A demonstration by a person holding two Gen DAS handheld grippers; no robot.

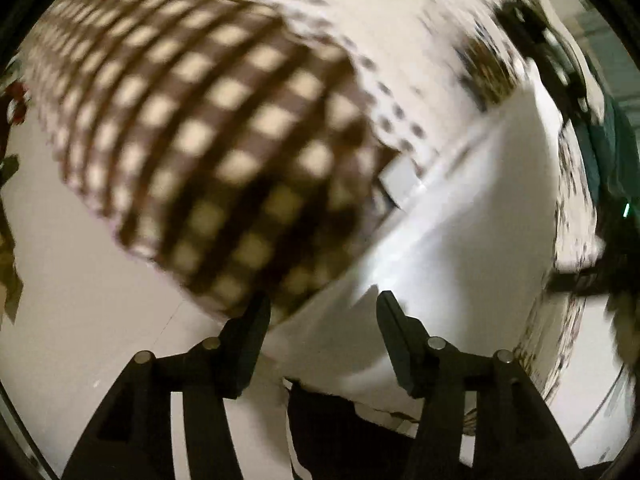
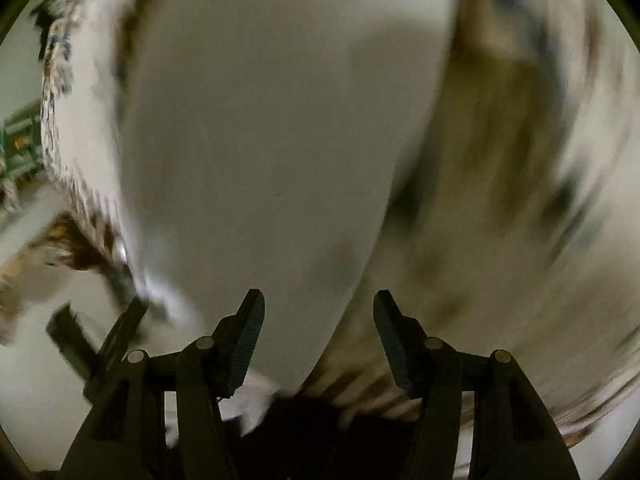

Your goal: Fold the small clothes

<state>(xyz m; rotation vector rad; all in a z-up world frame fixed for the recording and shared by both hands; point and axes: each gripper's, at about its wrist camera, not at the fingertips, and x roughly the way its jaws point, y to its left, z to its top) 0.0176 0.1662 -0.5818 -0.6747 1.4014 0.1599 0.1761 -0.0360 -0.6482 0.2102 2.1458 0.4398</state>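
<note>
A small garment lies on a white surface, blurred by motion. In the left wrist view it shows a brown-and-cream checked panel (image 1: pixel 208 128), a white part with small dark dots (image 1: pixel 400 68) and a plain white part (image 1: pixel 460 232). My left gripper (image 1: pixel 322 312) is open and empty, with the garment's plain white part between and under its fingers. In the right wrist view the garment's plain white part (image 2: pixel 272 128) and a printed part (image 2: pixel 520 184) fill the frame. My right gripper (image 2: pixel 319 308) is open and empty just above the cloth. The other gripper's black fingers (image 2: pixel 100 340) show at lower left.
The white tabletop (image 1: pixel 72 280) shows at the left of the left wrist view. Dark equipment (image 1: pixel 560 52) stands at the upper right there. A green object (image 2: pixel 20 144) sits at the left edge of the right wrist view.
</note>
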